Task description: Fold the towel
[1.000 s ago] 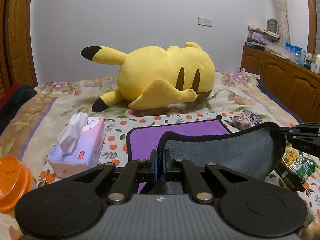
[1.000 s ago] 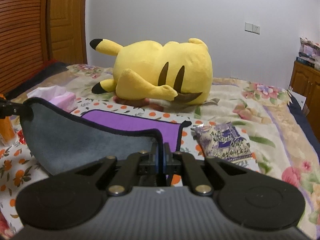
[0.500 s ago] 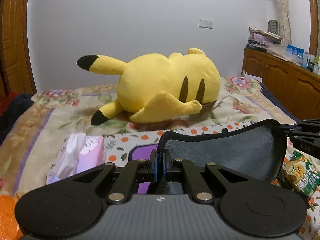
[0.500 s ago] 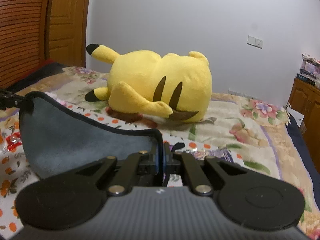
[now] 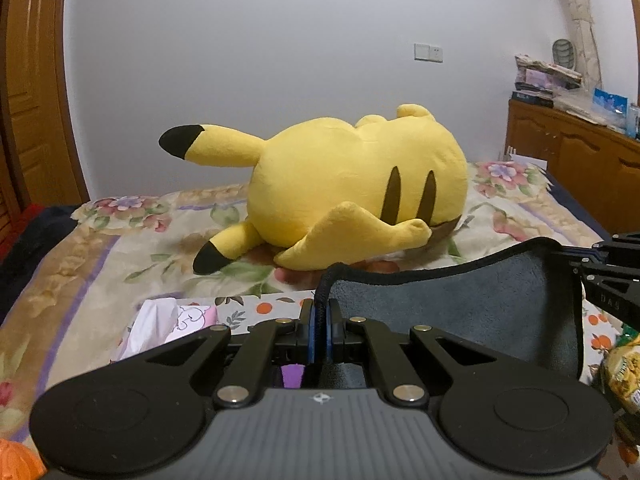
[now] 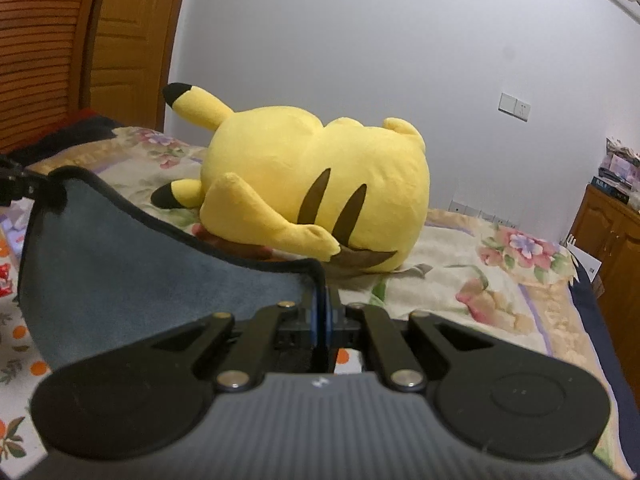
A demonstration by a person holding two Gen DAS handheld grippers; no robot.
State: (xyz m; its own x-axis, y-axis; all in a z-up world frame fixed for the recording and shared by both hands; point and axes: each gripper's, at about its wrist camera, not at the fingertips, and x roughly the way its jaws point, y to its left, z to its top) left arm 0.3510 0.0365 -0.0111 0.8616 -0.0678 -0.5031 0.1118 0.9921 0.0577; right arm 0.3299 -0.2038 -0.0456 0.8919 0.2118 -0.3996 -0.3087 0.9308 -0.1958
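From the left wrist, the left gripper [image 5: 319, 322] pinches the towel [image 5: 452, 312] by its near-left corner, jaws narrow on the black hem. The cloth hangs rightward to the right gripper [image 5: 600, 258].

From the right wrist, the right gripper's jaws clamp the other corner, the towel sagging between them above the bed [image 6: 460, 280]. Carried too far, its edge could brush the yellow plush [image 6: 316, 196] and land crooked.
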